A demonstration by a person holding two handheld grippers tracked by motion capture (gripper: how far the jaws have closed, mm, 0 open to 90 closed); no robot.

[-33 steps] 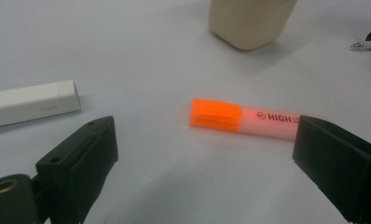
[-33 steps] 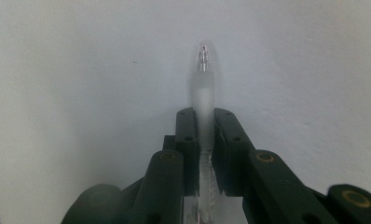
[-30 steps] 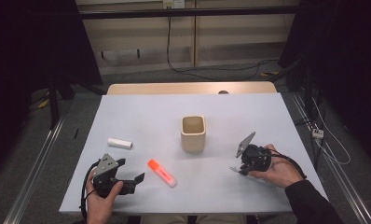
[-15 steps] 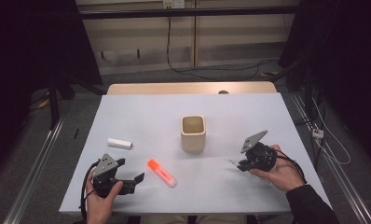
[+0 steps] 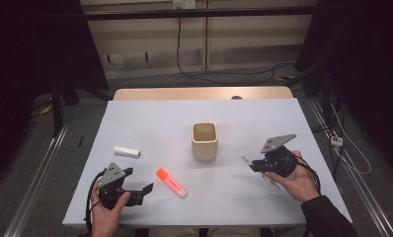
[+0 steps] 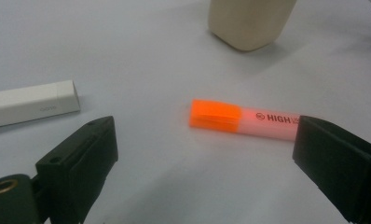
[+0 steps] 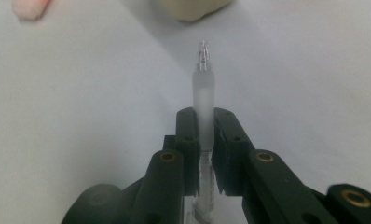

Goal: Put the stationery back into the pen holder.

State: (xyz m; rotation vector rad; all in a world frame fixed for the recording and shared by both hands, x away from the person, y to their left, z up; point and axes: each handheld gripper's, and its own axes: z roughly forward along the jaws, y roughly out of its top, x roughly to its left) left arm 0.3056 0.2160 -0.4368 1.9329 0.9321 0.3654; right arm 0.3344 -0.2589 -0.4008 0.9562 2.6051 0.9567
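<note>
Beige cup (image 5: 205, 141) mid-frame, inside too shadowy to tell. Right gripper (image 7: 203, 123) is clamped on a clear pen (image 7: 203, 95), right of the cup, tip aimed toward it. Left gripper (image 6: 207, 154) gapes wide, lower left.

In the left gripper view, the orange highlighter (image 6: 242, 120) is partly hidden behind a black jaw at the right. The white stick (image 6: 32, 103) is cut off at the left edge, the beige cup (image 6: 249, 21) at the top edge.
</note>
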